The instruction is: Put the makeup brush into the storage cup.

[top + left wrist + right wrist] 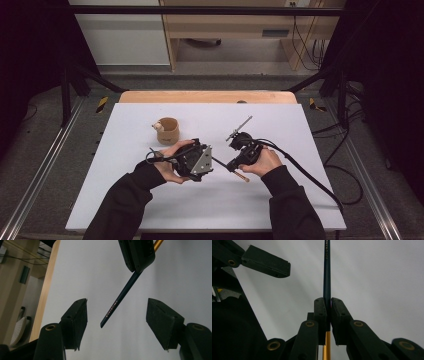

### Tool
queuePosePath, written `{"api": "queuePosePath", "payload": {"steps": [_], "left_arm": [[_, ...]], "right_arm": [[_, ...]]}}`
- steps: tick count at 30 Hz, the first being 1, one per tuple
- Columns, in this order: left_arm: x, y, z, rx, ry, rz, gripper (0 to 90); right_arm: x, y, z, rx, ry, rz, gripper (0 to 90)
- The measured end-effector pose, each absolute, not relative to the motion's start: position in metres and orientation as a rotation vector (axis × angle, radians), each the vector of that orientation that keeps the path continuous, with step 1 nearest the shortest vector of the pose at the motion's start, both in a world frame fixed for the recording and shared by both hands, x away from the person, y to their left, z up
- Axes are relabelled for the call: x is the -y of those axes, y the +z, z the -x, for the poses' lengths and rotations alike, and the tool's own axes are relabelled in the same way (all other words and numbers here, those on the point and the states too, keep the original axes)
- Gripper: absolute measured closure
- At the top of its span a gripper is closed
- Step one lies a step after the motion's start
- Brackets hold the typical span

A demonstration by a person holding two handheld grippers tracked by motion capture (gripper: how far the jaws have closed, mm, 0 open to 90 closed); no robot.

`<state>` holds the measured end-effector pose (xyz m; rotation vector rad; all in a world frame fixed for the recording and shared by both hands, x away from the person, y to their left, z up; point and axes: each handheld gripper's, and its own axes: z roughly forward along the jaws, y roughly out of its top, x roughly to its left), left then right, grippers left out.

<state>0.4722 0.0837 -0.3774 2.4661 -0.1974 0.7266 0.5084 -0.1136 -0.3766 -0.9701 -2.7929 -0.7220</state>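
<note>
A dark blue pencil with a golden-orange rear part is clamped in my right gripper, whose jaws are shut on its shaft. The pencil's dark end reaches into the gap of my left gripper, touching neither pad. That left gripper stands wide open, held sideways just left of the right one above the middle of the white table. In the left gripper view, the right gripper hangs at the top, shut on the pencil.
A short brown cup with a pale object at its rim stands on the table behind the left hand. The table's wooden far edge runs beyond it. Black frame posts flank both sides.
</note>
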Motion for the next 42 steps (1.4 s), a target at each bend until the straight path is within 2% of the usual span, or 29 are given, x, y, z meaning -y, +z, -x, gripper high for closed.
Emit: {"api": "queuePosePath", "payload": {"steps": [11, 25, 42], "left_arm": [[-0.074, -0.383, -0.471, 0.277, 0.767, -2.469, 39.3], [-0.065, -0.39, -0.466, 0.373, 0.799, -2.479, 56.6], [-0.058, -0.396, -0.462, 0.474, 0.843, -2.479, 69.2]], "right_arm": [[0.114, -0.373, -0.506, 2.772, -0.729, 0.955, 83.2], [0.113, -0.372, -0.506, 2.743, -0.757, 0.93, 83.2], [0.112, -0.371, -0.505, 2.73, -0.761, 0.91, 83.2]]}}
